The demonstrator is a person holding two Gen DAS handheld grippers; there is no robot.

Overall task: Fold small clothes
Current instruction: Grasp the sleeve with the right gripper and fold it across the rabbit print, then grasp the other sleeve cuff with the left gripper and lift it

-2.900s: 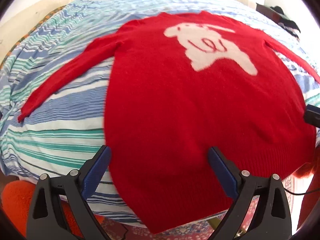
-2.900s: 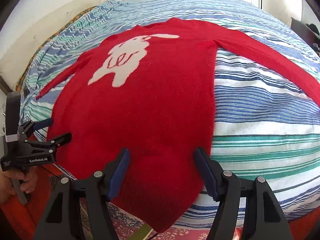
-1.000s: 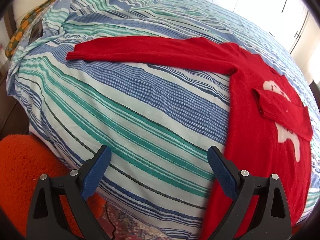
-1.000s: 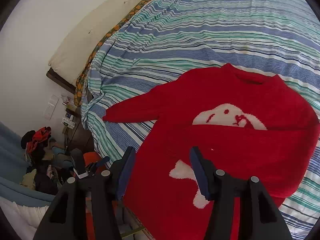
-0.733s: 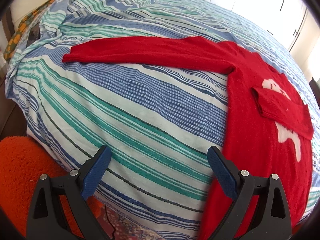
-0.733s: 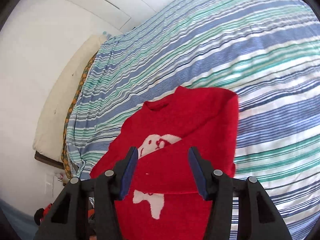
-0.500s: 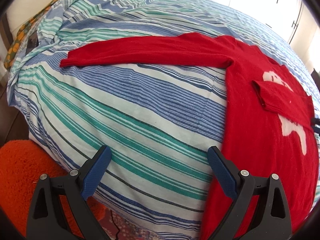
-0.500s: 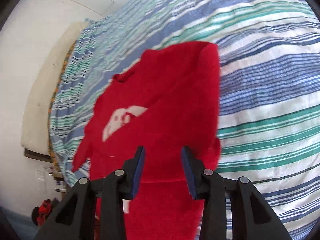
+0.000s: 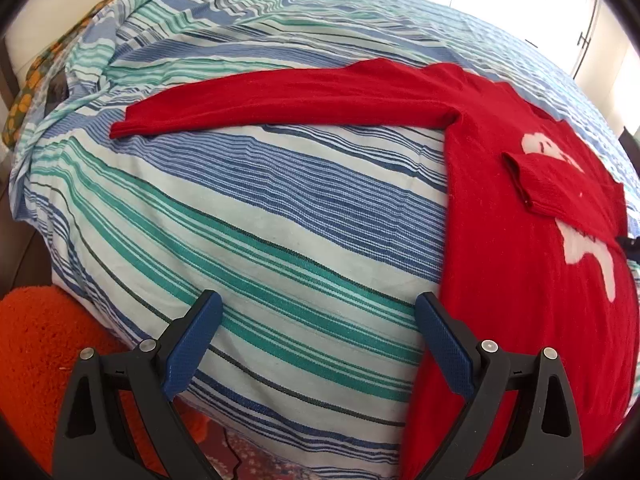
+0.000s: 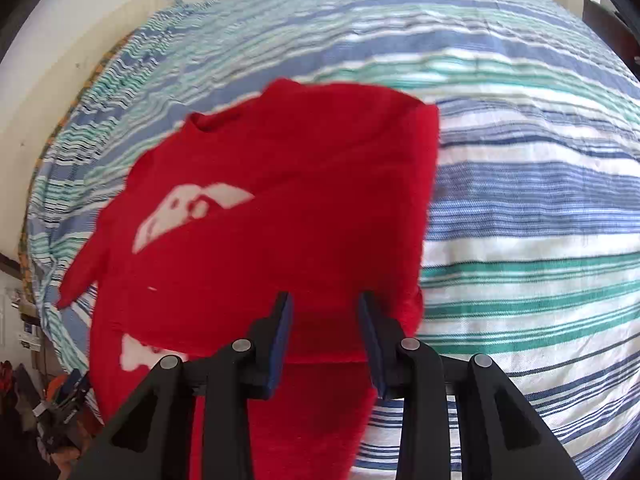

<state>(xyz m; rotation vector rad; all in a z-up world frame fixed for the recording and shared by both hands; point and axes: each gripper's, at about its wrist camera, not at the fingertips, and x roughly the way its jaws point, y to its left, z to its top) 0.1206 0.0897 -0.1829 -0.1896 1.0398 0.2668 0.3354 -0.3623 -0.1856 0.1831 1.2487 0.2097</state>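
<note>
Striped bedspread in blue, teal and white covers the bed in the left wrist view, with white cupboard doors behind and an orange rug at lower left. Red sweater lies flat on the right part of the bed. One sleeve stretches out leftward across the stripes. The other sleeve is folded over the chest, its cuff lying on the white motif. Left gripper hangs over bare bedspread just beside the sweater's side edge, jaws wide, nothing between them. A dark tip of the right gripper shows at the right edge of this view.

Right wrist view, slightly blurred: same bedspread, pale wall at left, clutter on the floor at lower left. Sweater fills the centre, collar away from the camera, folded sleeve crossing the motif. Right gripper sits low over the folded shoulder edge, jaws narrow and just now closing, red knit between them; cannot tell if the pads press on it. Only this view shows the collar; only the left shows the outstretched sleeve whole.
</note>
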